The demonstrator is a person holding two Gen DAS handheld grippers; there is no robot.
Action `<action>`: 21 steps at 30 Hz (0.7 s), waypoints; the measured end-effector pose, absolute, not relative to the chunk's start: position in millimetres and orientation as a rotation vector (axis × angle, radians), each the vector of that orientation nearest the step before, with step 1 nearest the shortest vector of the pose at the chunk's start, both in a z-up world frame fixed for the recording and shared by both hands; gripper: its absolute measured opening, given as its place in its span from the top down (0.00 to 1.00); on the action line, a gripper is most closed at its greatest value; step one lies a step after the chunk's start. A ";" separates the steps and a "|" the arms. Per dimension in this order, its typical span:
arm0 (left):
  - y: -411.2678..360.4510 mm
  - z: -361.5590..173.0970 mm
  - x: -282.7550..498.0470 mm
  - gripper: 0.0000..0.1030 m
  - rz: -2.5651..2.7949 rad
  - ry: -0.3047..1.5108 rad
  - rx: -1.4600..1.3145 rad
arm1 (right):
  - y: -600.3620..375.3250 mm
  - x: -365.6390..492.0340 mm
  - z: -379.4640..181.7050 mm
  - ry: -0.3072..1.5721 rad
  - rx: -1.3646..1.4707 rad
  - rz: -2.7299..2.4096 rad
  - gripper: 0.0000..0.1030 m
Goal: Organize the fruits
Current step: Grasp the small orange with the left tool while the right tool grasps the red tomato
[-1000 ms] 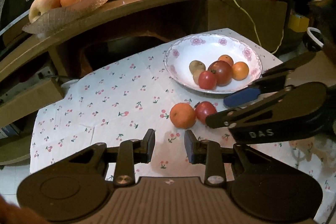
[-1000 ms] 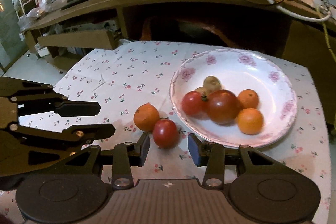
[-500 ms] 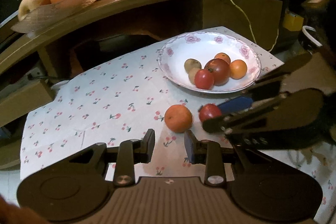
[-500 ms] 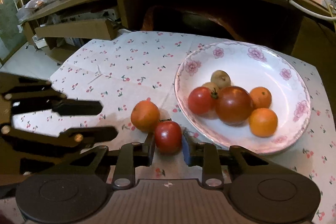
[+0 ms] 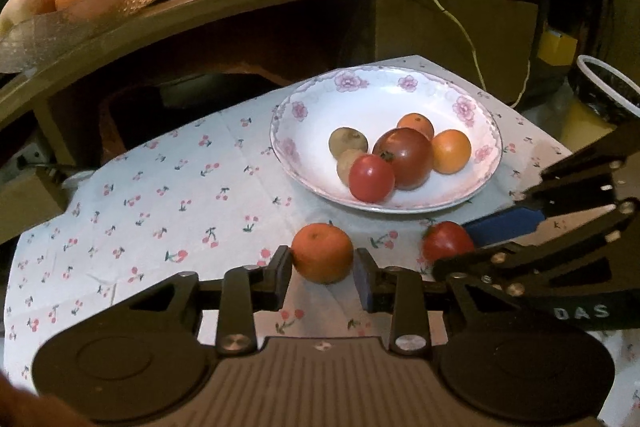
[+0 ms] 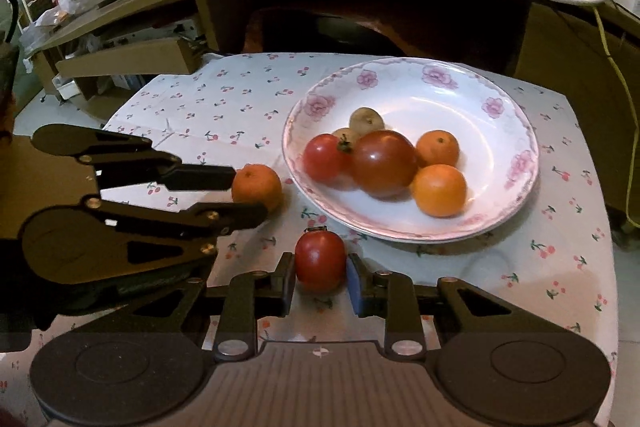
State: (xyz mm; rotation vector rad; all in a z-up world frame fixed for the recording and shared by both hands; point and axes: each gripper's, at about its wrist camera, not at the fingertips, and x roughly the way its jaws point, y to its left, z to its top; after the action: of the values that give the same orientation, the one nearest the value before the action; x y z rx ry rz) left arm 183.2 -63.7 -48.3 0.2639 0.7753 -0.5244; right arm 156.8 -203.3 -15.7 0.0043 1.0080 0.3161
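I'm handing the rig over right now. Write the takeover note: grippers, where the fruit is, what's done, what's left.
Right gripper: shut on the loose tomato, on the cloth just in front of the plate.
Left gripper: fingers either side of the loose orange, not clearly pressing it; the orange sits on the cloth.
Done: the plate holds two tomatoes, two oranges and two small brownish fruits.
Left: lift the tomato into the plate, then close on the orange and do the same.

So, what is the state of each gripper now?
Left gripper: around the orange, grip cannot be told.
Right gripper: closed on the red tomato.
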 end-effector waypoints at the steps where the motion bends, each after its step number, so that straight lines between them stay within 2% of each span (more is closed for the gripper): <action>1: -64.2 -49.4 184.8 0.62 -0.521 0.778 0.261 | -205.1 156.2 -15.9 1.010 0.007 0.314 0.71; 13: -62.9 -50.2 185.9 0.62 -0.507 0.786 0.235 | -209.9 152.3 -14.0 1.013 -0.002 0.303 0.71; 21: -52.8 -31.2 140.7 0.62 -0.516 0.823 0.275 | -209.8 126.7 -7.2 1.042 -0.029 0.270 0.71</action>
State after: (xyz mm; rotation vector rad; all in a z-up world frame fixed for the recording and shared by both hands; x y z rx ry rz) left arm 140.7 -52.8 -31.2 0.2752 0.8225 -0.5160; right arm 126.7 -209.8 -7.2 -0.0289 1.0416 0.2701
